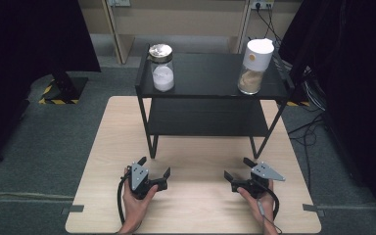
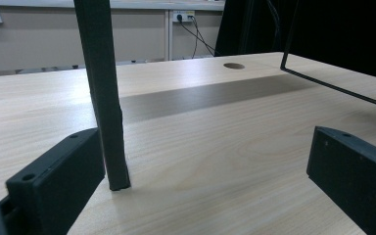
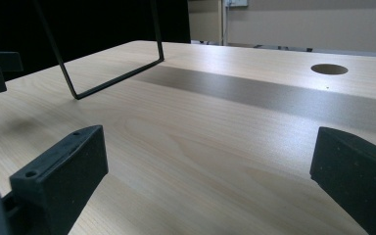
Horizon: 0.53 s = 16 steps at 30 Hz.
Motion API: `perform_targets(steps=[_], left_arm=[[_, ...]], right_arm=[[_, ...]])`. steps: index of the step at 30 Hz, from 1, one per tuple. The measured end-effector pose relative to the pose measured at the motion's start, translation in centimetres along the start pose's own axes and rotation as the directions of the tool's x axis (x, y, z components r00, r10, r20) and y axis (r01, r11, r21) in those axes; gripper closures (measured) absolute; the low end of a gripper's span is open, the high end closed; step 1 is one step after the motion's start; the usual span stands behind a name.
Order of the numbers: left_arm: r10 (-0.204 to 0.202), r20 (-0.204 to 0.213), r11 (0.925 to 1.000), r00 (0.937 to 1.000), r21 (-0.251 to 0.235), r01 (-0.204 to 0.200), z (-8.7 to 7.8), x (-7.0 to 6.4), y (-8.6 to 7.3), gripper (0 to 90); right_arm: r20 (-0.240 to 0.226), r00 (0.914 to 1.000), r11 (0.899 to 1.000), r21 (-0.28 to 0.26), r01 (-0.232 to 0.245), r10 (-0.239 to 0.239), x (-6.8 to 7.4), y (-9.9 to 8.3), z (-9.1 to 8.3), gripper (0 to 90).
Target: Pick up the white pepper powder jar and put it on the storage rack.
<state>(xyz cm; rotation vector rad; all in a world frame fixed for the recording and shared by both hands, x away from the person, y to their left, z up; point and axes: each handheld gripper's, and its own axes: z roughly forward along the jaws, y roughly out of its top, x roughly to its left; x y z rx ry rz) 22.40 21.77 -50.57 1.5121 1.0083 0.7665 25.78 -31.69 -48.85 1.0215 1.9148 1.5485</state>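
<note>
Resting low on the near half of the table (image 1: 103, 147), both grippers sat with jaws spread wide and nothing between them. Left gripper (image 1: 153, 168), held in the left hand (image 1: 136, 203), lay just in front of the rack's near-left leg (image 1: 151, 142); in the left gripper view that leg (image 2: 105, 98) stood upright on the wood close beside the left-hand jaw, though contact could not be told. Right gripper (image 1: 236, 169), in the right hand (image 1: 260, 200), lay near the rack's near-right leg (image 1: 253, 145), apart from it. Rack (image 1: 210, 74): black, two shelves, standing on the far half of the table. On its top shelf, left corner, a glass jar (image 1: 162, 68) with a metal lid, part full of white powder; right corner, a taller jar (image 1: 254, 66) with a white cap, tan contents. The two jars stood well apart. Right gripper view showed bare wood, a round hole (image 3: 329, 69) in the tabletop, and a thin black wire frame (image 3: 112, 81) resting on the surface farther off.
</note>
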Motion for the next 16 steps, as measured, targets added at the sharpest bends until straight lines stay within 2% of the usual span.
perform_targets(steps=[16], left_arm=[[-0.002, 0.001, 1.0000, 1.0000, 0.003, 0.002, 0.03, 0.00, 0.05, 0.0]], right_arm=[[-0.002, 1.0000, 1.000, -0.005, -0.003, 0.003, -0.08, -0.08, -0.05, 0.8]])
